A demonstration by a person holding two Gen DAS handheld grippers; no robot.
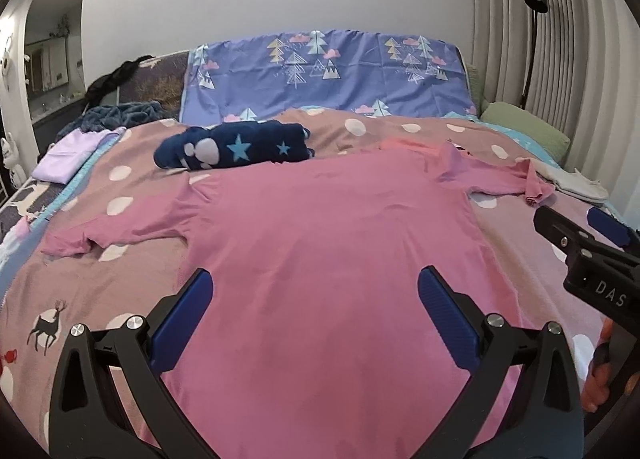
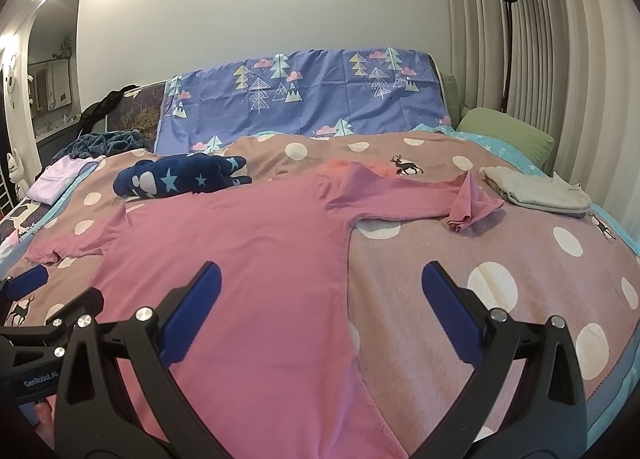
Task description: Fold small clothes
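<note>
- Lying spread out flat on the bed (image 1: 48, 291), the pink long-sleeved shirt (image 1: 320, 243) has no fold in it yet; its body is smoothed and its hem is nearest the cameras.
- Its sleeves reach out to either side: the left sleeve (image 1: 112, 235) lies a little crumpled, and the right sleeve (image 2: 420, 199) ends in a bunched, upturned cuff.
- Judging by the rest of the bed, part of the task looks done: a folded beige garment (image 2: 536, 191) sits just past the right cuff, a folded lilac garment (image 1: 68, 155) lies at the far left edge, and a navy star-print bundle (image 1: 236, 149) rests beyond the shirt's left shoulder.
- Folding this shirt seems to be the whole job left here, probably sleeves first.
- Left gripper (image 1: 316, 323) hovers low over the shirt's lower body, fingers spread wide, holding nothing.
- Right gripper (image 2: 320, 319) hovers over the shirt's right side seam, fingers likewise apart and empty, one over cloth and one over the bedspread.
</note>
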